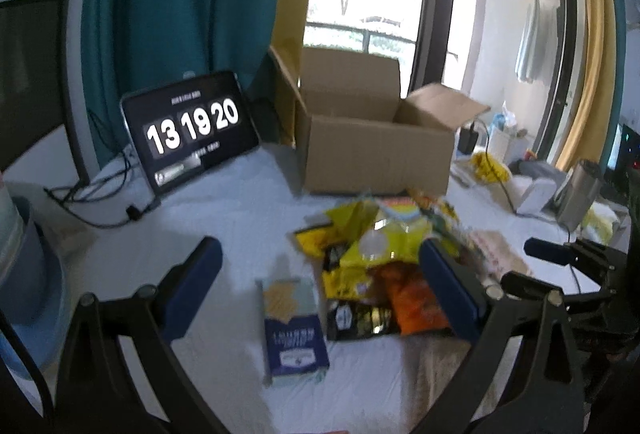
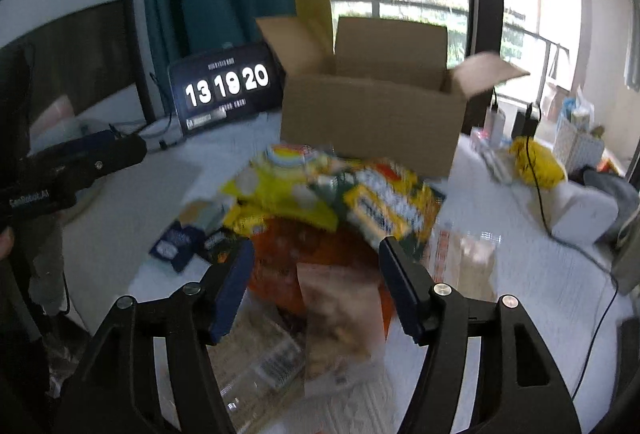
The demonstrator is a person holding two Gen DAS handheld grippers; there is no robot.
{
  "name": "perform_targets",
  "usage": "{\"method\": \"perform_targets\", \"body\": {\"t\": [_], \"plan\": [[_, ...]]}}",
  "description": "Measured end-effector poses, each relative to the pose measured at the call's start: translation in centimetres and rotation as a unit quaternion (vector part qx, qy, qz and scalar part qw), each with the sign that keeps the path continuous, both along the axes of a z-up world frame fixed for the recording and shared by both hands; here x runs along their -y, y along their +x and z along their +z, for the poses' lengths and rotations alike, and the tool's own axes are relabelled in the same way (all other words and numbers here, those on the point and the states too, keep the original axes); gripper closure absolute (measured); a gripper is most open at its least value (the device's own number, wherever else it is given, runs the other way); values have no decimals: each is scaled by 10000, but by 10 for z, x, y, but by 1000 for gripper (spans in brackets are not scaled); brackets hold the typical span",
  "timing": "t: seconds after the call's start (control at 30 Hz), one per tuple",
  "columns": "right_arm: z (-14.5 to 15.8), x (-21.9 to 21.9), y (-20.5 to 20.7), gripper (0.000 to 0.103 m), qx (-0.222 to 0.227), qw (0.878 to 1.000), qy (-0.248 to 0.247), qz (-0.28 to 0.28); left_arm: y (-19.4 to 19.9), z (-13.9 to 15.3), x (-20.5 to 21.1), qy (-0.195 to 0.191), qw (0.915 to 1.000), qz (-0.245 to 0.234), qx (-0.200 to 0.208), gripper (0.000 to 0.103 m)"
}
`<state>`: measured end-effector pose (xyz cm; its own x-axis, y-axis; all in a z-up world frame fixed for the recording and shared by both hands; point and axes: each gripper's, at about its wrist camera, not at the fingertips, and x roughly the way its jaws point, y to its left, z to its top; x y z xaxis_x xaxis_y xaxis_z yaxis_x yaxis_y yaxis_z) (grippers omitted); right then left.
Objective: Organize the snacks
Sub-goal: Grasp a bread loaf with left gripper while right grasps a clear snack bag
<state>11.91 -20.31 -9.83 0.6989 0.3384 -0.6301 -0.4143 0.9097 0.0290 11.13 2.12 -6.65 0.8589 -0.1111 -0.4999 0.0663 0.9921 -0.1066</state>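
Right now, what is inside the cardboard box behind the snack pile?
The cardboard box stands open, flaps up. Only its bare inner back wall shows; the front wall hides the bottom, so its contents cannot be told. The snack pile lies on the table before it.

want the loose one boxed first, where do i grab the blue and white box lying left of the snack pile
Judging by its pose, take the blue and white box across its long side edges, coming down from above. It lies flat on the white tabletop, apart from the pile, with room for the left gripper's open jaws either side.
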Motion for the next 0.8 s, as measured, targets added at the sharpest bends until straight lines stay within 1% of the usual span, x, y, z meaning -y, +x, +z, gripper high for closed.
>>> {"method": "perform_targets", "body": {"t": [0.1,0.3,0.43,0.47,0.5,0.57,0.6,0.67,0.8], "plan": [[-19,9,2,34,-247,9996,-15,-101,0,-14,3,-6,9999,-40,-167,3],[-57,22,13,34,-749,9969,13,-248,0,-35,12,51,9993,-94,-372,3],[-71,24,19,34,-899,9957,7,-237,-2,-46,24,33,9982,-270,-535,3],[-74,24,19,38,-888,9958,-28,-224,-2,-48,29,57,9979,-327,-564,3],[-74,25,19,43,-881,9959,10,-212,-3,-50,33,76,9974,-389,-598,3],[-74,27,17,50,-831,9963,14,-233,-5,-54,43,83,9963,-527,-679,3],[-72,28,15,51,-781,9966,-4,-250,-6,-56,47,83,9957,-588,-716,3],[-66,32,9,53,-684,9973,20,-251,-8,-60,59,71,9938,-733,-833,3],[-51,45,-1,54,-525,9980,151,-313,-14,-67,84,122,9893,-1072,-983,3]]}}
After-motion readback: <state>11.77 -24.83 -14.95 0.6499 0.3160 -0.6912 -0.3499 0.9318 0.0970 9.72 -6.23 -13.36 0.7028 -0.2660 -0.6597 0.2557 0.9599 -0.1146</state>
